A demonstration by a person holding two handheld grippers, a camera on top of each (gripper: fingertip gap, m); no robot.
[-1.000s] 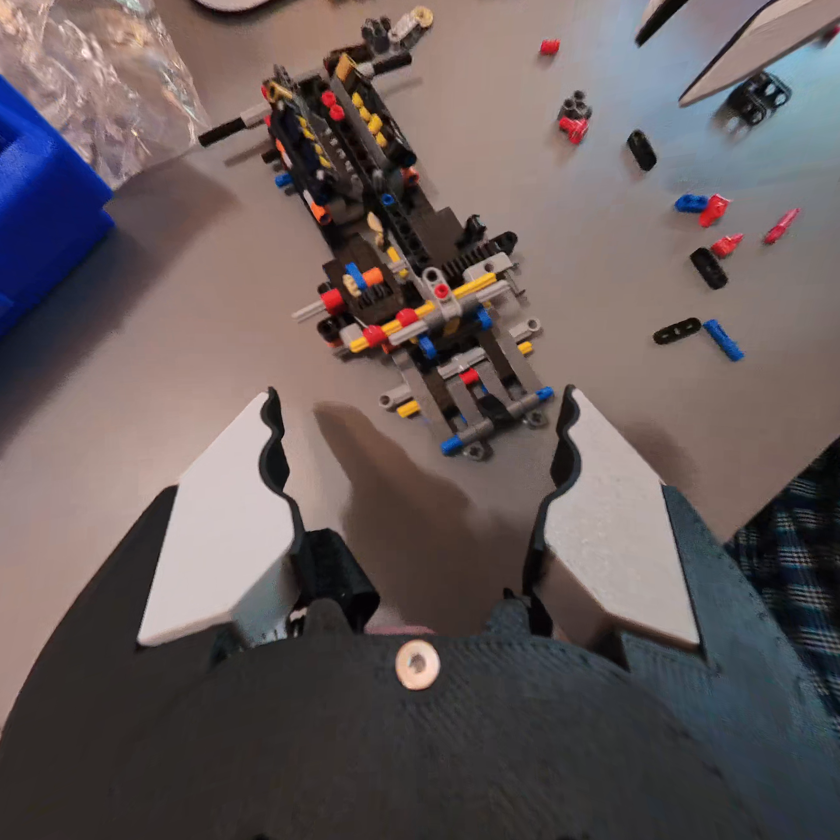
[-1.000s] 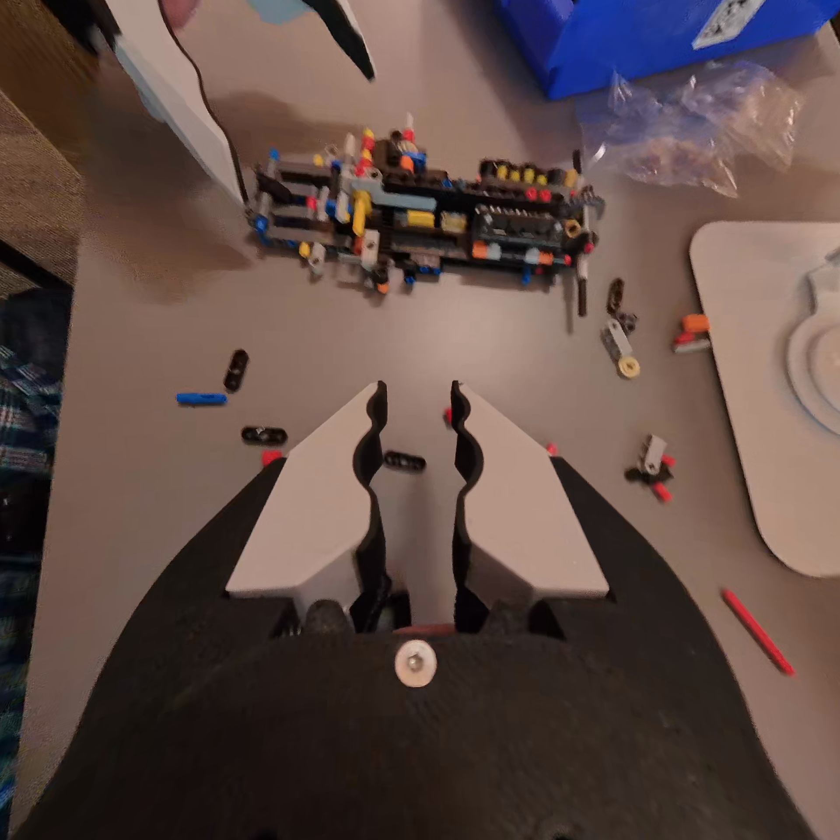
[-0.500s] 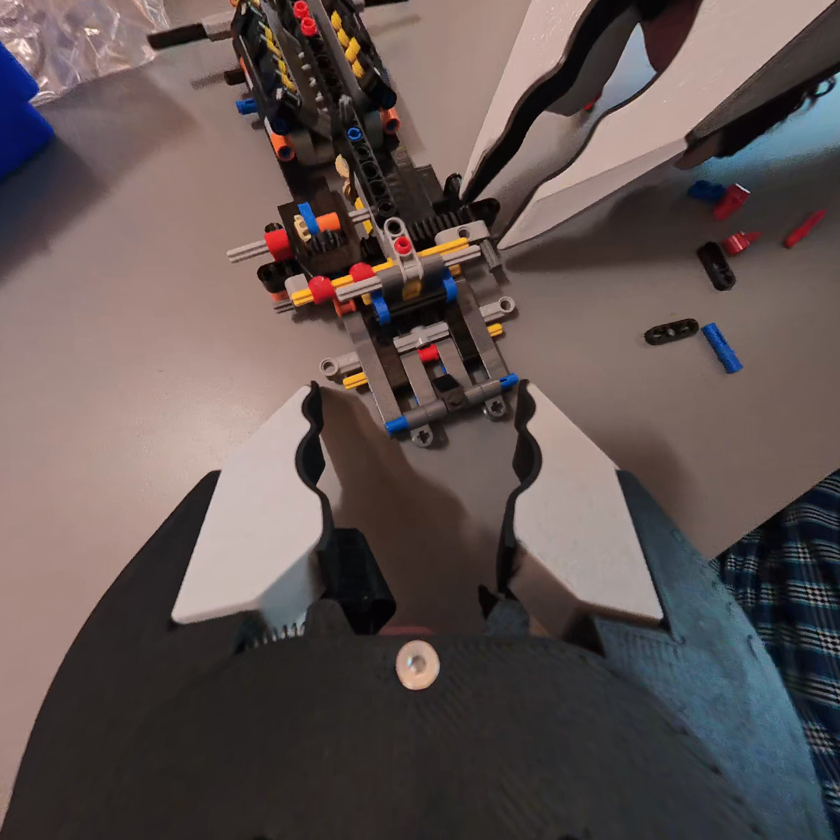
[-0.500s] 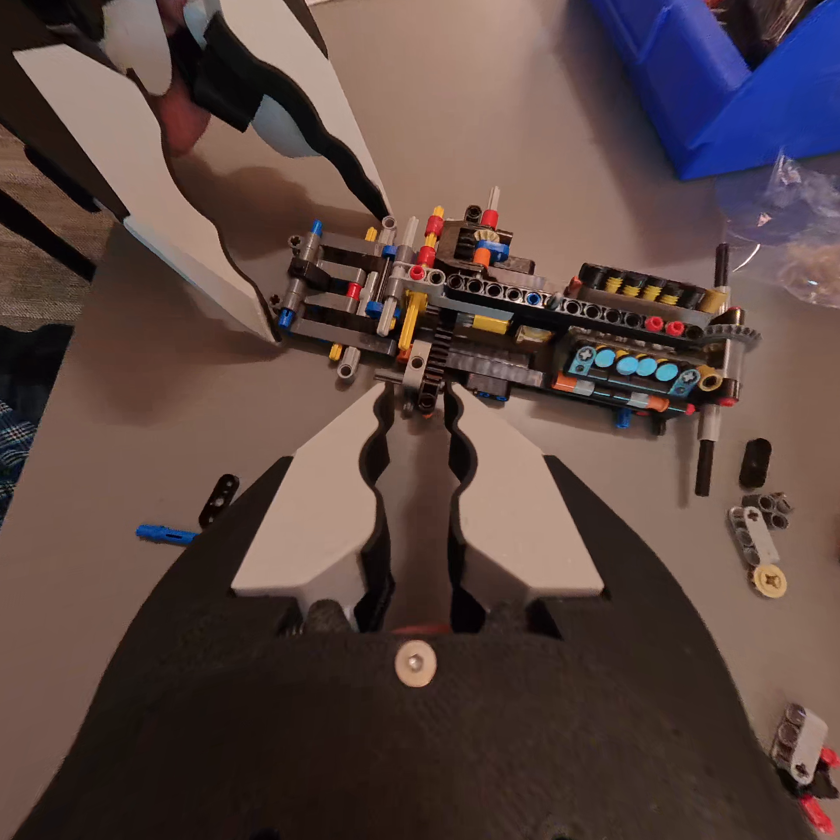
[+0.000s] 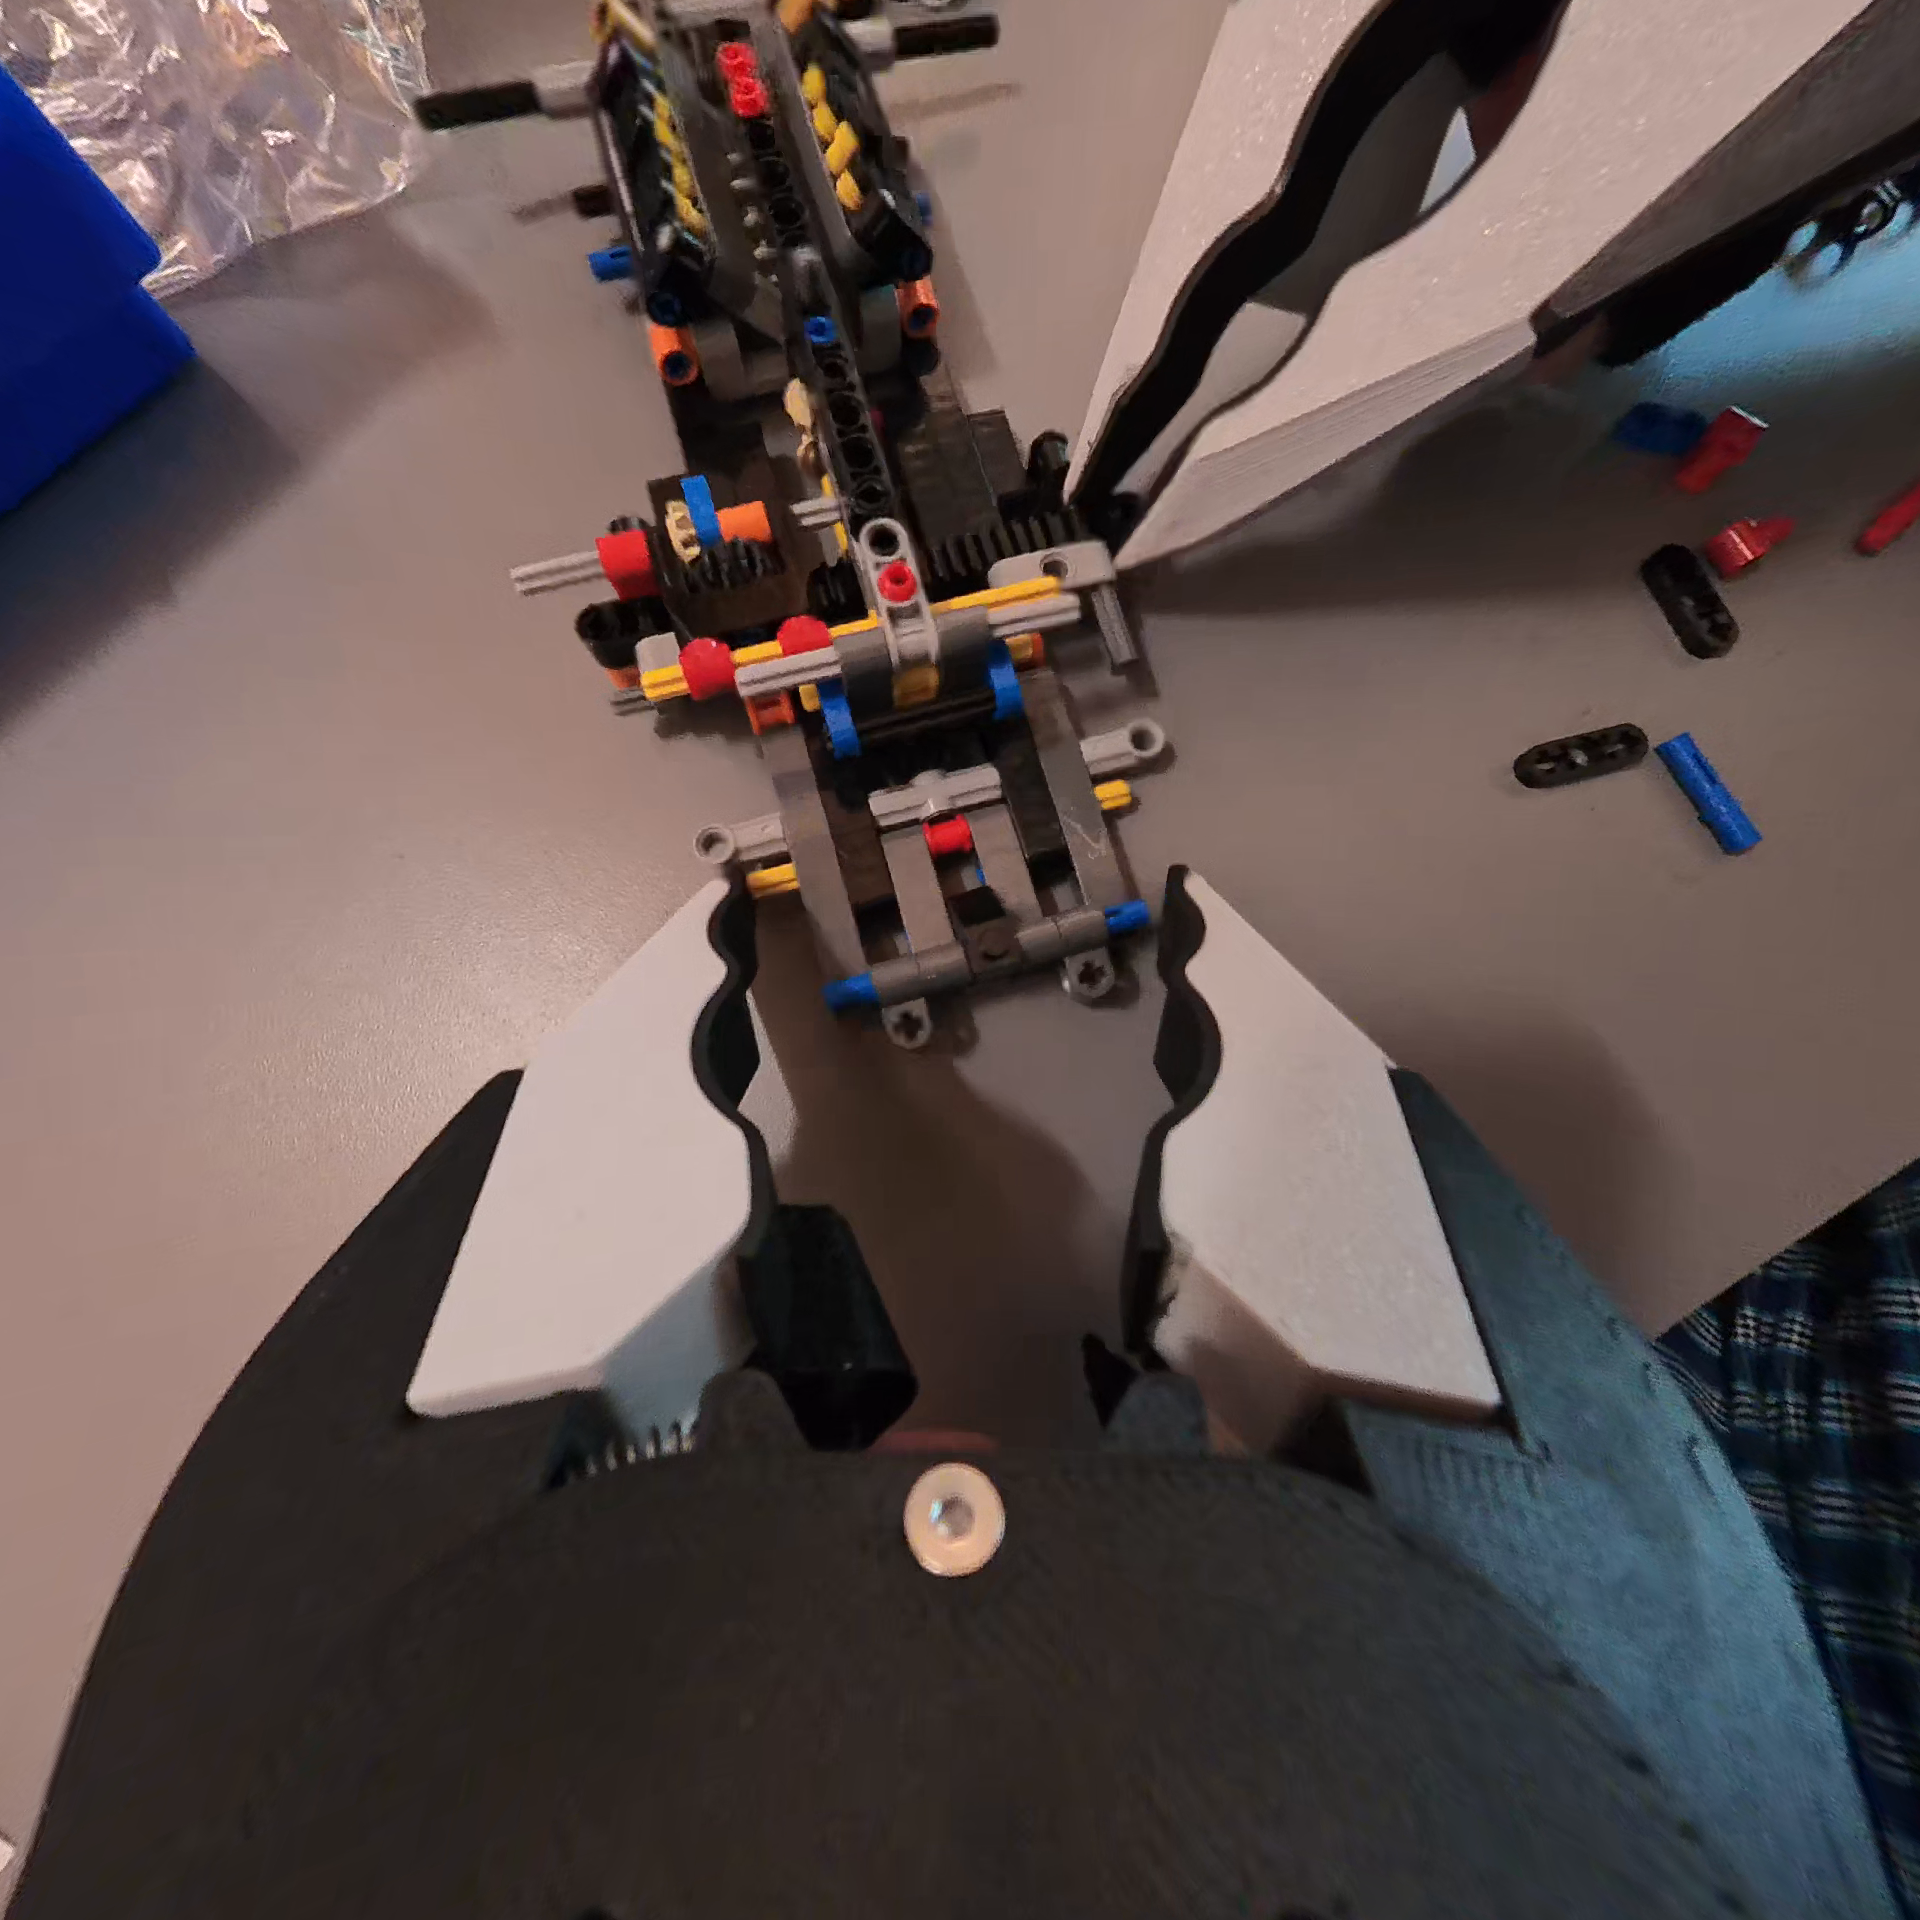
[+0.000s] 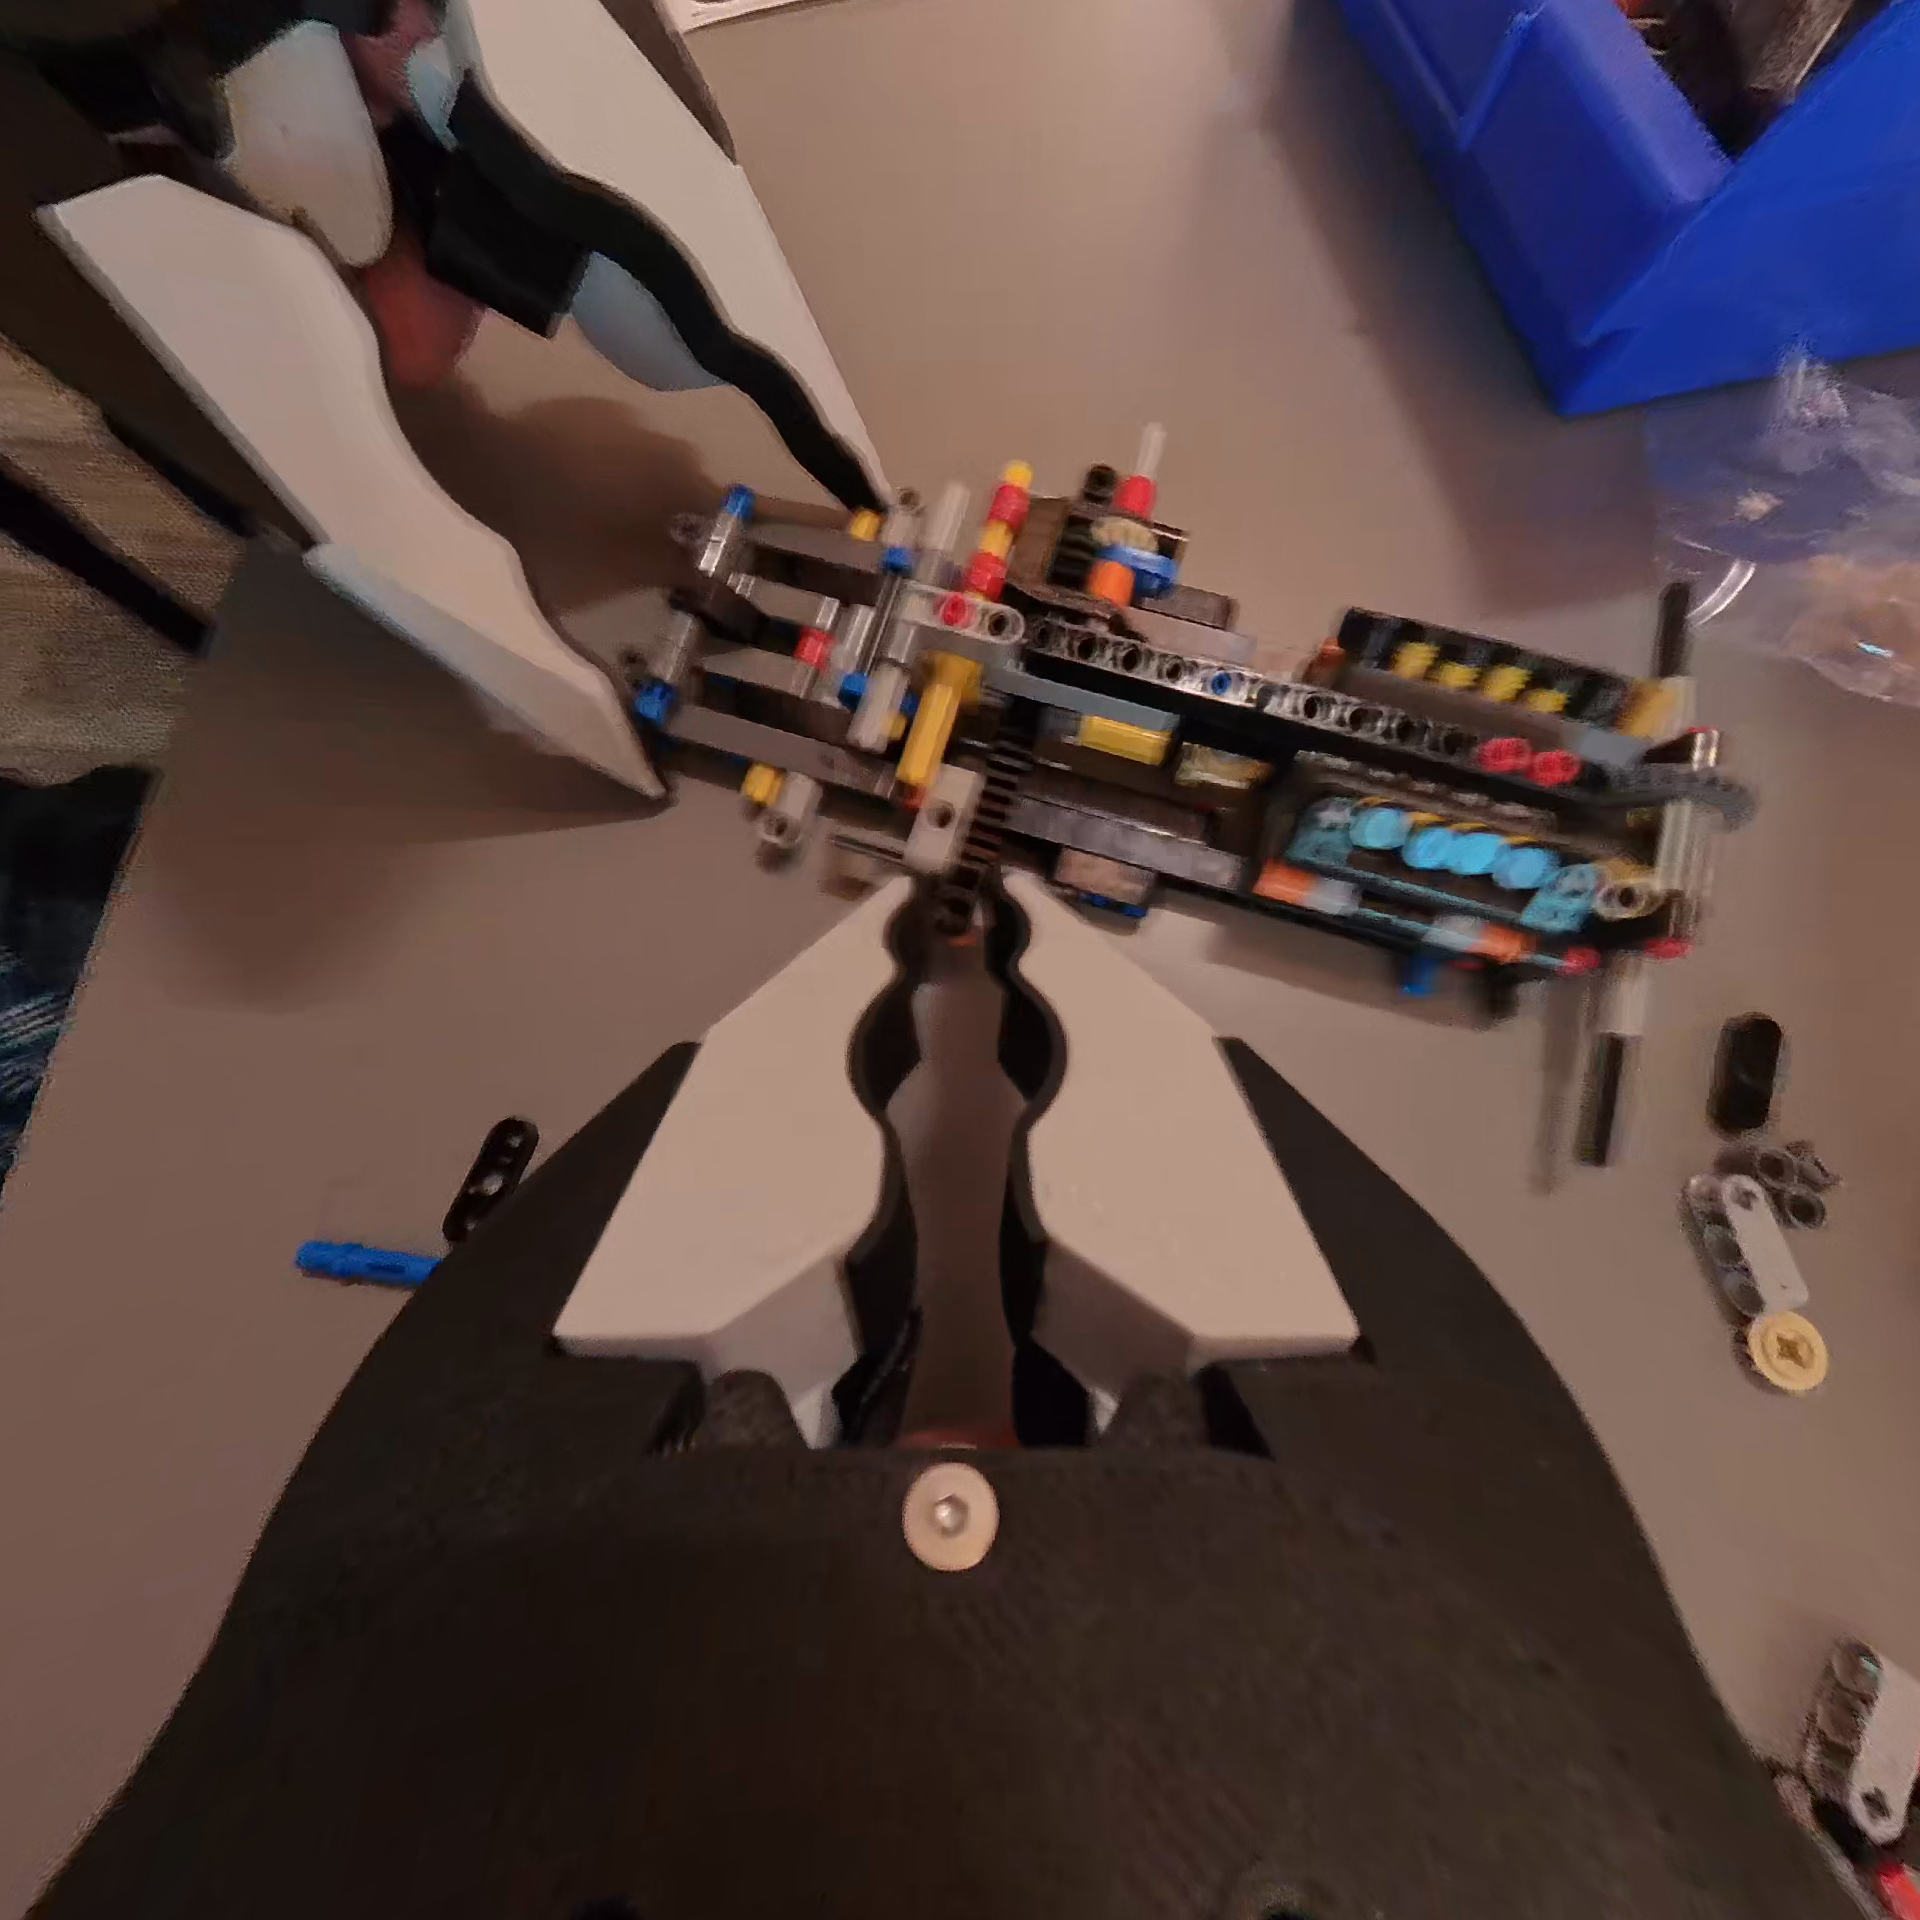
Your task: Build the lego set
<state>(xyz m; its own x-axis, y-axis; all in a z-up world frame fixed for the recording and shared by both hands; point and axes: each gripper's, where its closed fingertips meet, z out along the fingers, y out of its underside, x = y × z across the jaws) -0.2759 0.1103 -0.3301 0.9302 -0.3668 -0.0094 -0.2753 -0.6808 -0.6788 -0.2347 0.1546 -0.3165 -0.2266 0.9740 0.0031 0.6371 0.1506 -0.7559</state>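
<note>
A long lego chassis (image 5: 862,623) of black, grey, yellow, red and blue parts lies on the grey table; it also shows in the right wrist view (image 6: 1143,727). My left gripper (image 5: 951,899) is open, with one finger on each side of the chassis's near end, close against its protruding pins. It appears at the upper left of the right wrist view (image 6: 764,639). My right gripper (image 6: 956,894) has its tips pinched on the black toothed rack (image 6: 982,821) at the chassis's side. It shows at the upper right of the left wrist view (image 5: 1101,520).
Loose parts lie right of the chassis: a black link (image 5: 1579,753), a blue pin (image 5: 1704,790) and red pieces (image 5: 1725,447). A blue bin (image 6: 1662,208) and a plastic bag (image 6: 1808,520) stand beyond. More grey and black parts (image 6: 1756,1247) lie right. The table edge and plaid cloth (image 5: 1818,1403) are near. Left tips to right tips: about 7 centimeters.
Both grippers moved in on the chassis. My left jaws narrowed around its end. My right gripper crossed the loose parts, reached the chassis's side and narrowed onto the toothed rack.
</note>
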